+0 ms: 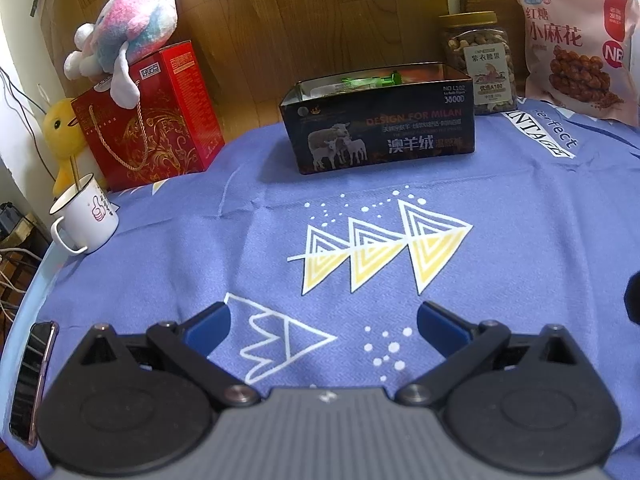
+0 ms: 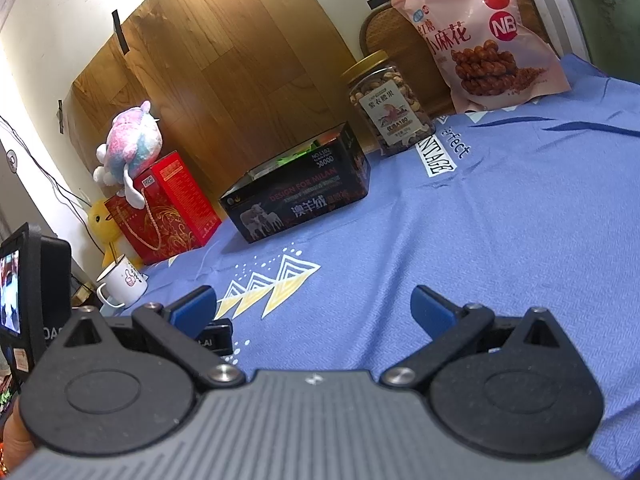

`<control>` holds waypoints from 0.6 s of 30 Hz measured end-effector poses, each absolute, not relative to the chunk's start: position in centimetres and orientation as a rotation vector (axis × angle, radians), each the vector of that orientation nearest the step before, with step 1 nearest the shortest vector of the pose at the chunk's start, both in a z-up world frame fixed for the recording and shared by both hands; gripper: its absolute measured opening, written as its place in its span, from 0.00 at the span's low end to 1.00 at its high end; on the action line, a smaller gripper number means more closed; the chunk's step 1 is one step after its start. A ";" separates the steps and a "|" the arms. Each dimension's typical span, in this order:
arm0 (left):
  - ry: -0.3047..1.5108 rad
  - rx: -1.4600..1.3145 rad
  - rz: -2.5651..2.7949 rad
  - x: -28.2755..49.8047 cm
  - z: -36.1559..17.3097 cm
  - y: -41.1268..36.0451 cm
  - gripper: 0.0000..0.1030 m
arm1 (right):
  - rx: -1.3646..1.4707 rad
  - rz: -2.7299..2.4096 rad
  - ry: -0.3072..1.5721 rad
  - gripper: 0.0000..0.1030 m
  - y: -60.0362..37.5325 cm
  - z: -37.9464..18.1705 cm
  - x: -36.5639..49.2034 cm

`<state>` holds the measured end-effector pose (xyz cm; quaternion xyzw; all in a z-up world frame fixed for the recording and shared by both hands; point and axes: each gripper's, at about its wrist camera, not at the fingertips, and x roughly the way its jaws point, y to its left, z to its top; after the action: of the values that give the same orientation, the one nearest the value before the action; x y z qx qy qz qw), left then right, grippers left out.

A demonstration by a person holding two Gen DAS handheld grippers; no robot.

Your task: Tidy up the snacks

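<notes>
Blue cloth covered our bench [image 1: 520,208]; both grippers, left gripper [image 1: 324,326] and right gripper [image 2: 314,308], hung released and empty. Snacks already lay in the tin [image 1: 384,132]; next we judged the nut jar [image 1: 478,64] or bag [image 1: 576,48] needed reaching

Jar [image 1: 476,66] right of tin [image 1: 380,120] (apart)

A pastel plush toy [image 1: 128,28] sits atop a red gift box [image 1: 156,120] (white enamel mug [image 1: 86,216] nearby).
</notes>
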<state>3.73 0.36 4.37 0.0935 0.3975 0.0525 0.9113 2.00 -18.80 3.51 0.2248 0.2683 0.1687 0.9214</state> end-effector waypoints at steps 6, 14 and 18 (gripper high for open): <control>0.819 0.193 0.109 3.7 4.4 0.3 1.00 | 0.462 0.347 0.552 1.00 -18.8 3.5 2.0; 0.810 0.184 0.106 3.7 4.8 0.4 1.00 | 0.459 0.347 0.553 1.00 -18.8 3.5 2.0; 0.800 0.181 0.104 3.5 5.0 0.4 1.00 | 0.457 0.350 0.552 1.00 -18.7 3.7 2.0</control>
<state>3.53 0.44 4.99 0.0879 0.3887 0.0504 0.9158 2.03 -18.75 3.70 0.2223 0.2688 0.1705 0.9215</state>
